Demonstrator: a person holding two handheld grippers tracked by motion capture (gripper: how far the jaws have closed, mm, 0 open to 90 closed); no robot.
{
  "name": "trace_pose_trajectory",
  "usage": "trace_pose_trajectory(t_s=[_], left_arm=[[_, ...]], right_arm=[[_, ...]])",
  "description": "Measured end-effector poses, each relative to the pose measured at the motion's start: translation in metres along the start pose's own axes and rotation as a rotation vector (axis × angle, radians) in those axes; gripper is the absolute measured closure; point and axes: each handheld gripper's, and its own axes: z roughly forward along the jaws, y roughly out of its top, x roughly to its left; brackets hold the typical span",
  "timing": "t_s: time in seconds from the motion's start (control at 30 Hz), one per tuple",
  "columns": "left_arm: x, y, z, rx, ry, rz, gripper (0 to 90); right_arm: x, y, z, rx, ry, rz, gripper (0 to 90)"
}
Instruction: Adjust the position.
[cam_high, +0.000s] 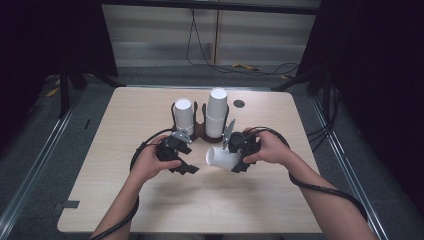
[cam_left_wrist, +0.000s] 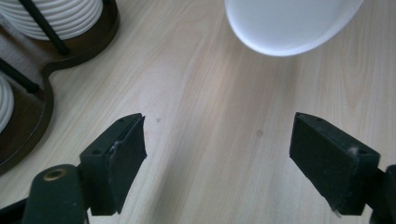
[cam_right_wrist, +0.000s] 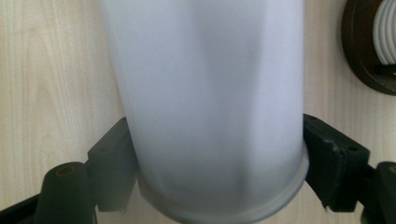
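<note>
- the right gripper is clamping a single white paper cup near its rim end; in the right gripper view its jaws are pressing on both sides of the cup, just above the rolled lip, likely because the rim is the stiffest part and is less likely to crush there.
- the cup is lying roughly on its side above the table, its closed bottom pointing toward the left gripper; it is sitting between the two grippers, just in front of the dark wooden cup holder.
- the left gripper is standing wide open with nothing in it; in the left gripper view the bare tabletop is showing between its jaws and the cup's rounded bottom is hanging just ahead, so it looks to be waiting to take or steady that free end.
- the holder is keeping two stacks of white cups upside down inside thin black posts: a shorter stack on the left and a taller stack on the right; the posts are probably there to keep the stacks from toppling.
- judging by its position, the held cup is either fresh off a stack or heading onto one; which, i cannot tell.
</note>
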Motion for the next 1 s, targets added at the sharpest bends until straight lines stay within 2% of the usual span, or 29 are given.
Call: trace_pose_trajectory(t_s=[0.07, 0.17, 0.23, 0.33, 0.43, 0.7, 0.77, 1.0], left_arm=[[0.000, 0.001, 0.000, 0.003, -0.004, 0.015, 18.3], [0.000, 0.002, -0.001, -0.007, -0.011, 0.010, 18.3], [-0.001, 0.002, 0.000, -0.020, -0.022, -0.003, 18.4], [-0.001, 0.002, 0.001, -0.015, -0.029, 0.004, 18.4], [-0.002, 0.003, 0.000, -0.023, -0.046, -0.003, 18.6], [-0.004, 0.006, -0.001, -0.069, -0.069, -0.007, 18.6], [-0.005, 0.007, 0.000, -0.082, -0.081, -0.024, 18.6], [-0.005, 0.008, 0.002, -0.094, -0.085, -0.021, 18.3]], right_arm=[[0.001, 0.002, 0.000, 0.012, 0.002, -0.004, 21.2], [0.002, 0.004, -0.002, 0.018, 0.004, -0.006, 21.3], [0.001, 0.006, -0.004, 0.017, 0.002, -0.024, 21.2], [0.002, 0.009, -0.005, 0.021, -0.002, -0.022, 21.2], [0.002, 0.012, -0.005, -0.001, 0.007, -0.029, 21.2], [0.004, 0.017, -0.002, -0.007, 0.015, -0.042, 21.2], [0.005, 0.018, -0.002, -0.003, 0.014, -0.041, 21.2], [0.005, 0.021, 0.000, -0.005, 0.017, -0.053, 21.2]])
